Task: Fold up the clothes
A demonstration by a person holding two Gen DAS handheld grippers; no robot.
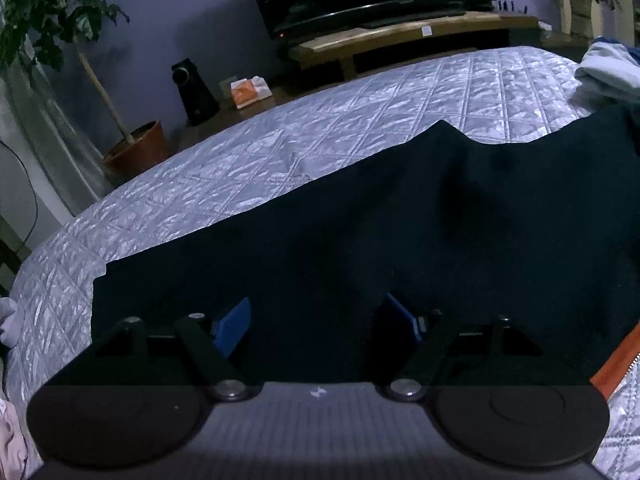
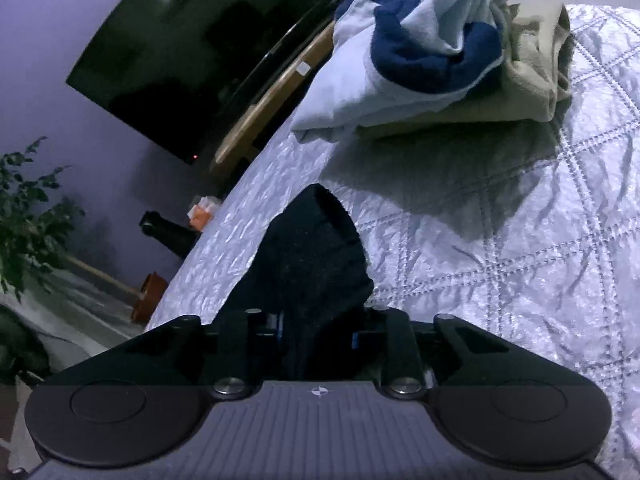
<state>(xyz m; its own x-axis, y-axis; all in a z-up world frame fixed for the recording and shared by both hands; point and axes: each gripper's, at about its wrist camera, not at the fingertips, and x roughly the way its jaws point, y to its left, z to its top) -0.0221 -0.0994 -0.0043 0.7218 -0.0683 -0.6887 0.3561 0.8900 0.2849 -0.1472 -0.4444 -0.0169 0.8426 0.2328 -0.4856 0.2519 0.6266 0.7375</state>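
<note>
Low in frame: right tongs (image 2: 320, 334) clamped on a bunched corner of the dark garment (image 1: 400, 220); left tongs (image 1: 318, 320) spread wide above it. Beyond, spread on the quilted bed (image 1: 240, 168). Mid-fold, probably; next, left grip needed, opposite edge.

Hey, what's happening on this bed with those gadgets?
A person is folding laundry using two handheld grippers. The right gripper is shut on a bunched part of a dark garment, lifting it off the quilted bedspread. The left gripper is open, its blue pads spread above the same garment, which lies mostly flat. A pile of other clothes sits further up the bed.
</note>
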